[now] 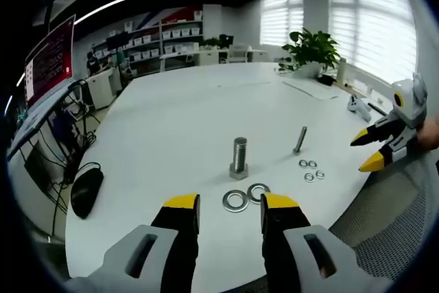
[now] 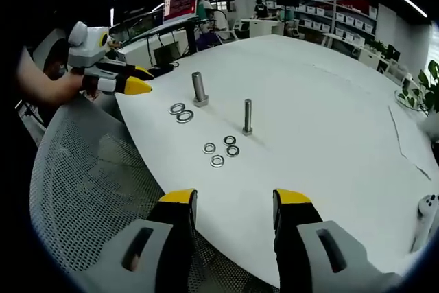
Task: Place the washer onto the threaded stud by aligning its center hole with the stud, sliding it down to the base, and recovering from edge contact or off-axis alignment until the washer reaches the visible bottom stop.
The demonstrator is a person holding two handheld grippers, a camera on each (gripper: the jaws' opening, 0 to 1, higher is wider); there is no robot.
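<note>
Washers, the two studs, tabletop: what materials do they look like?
Large washers and small washers: likely steel, bright grey sheen. Thick stud and thin stud: metal, probably plated steel, dull silver with highlights. Table: smooth matte white, possibly laminate; cannot confirm.

Two large washers (image 1: 245, 197) lie flat beside upright stud (image 1: 239, 157) — unthreaded.

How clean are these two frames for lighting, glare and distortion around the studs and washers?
Left gripper view: even ceiling light, bright blinds without washout, large stud and large washers sharp with faint shadows; fisheye bends the table edge. Right gripper view: similarly even light, small washers crisp, ceiling strips curve, left gripper stretched near the rim.
</note>
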